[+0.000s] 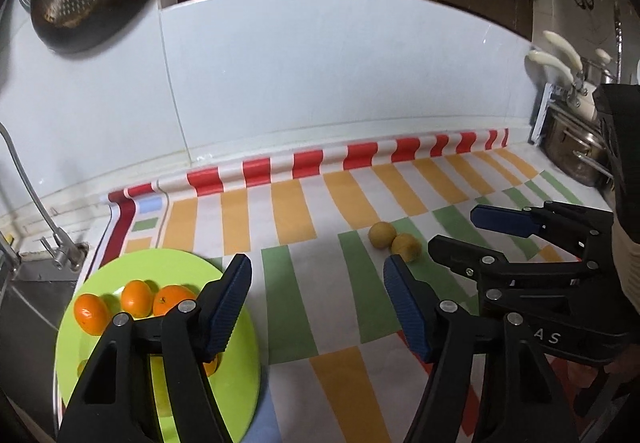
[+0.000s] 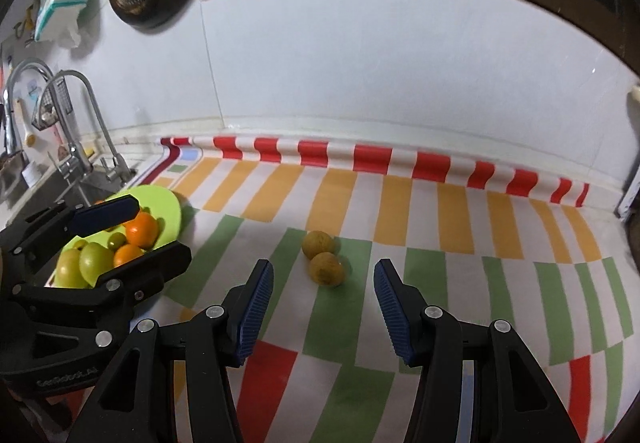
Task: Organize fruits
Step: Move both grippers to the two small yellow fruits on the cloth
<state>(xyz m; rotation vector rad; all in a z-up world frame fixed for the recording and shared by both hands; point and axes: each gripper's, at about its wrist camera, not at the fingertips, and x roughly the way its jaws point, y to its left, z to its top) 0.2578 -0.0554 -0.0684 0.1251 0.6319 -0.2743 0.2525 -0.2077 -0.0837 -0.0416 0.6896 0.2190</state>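
Black-framed, with blue ribbed pads, the right claw (image 2: 323,299) hangs released over the striped cloth (image 2: 440,243) on the tabletop, nothing between its jaws; just beyond its tips lie two yellow-brown fruits (image 2: 322,257), touching each other, near the cloth's middle; the left claw (image 1: 318,303) is likewise released and empty, hovering partly over the green plate (image 1: 236,383) at the cloth's left edge beside the sink (image 2: 60,187); the plate holds oranges (image 1: 138,297) and green fruits (image 2: 86,265); farthest back, the cloth's red-striped edge (image 2: 360,159) curls against the white wall (image 2: 400,63).
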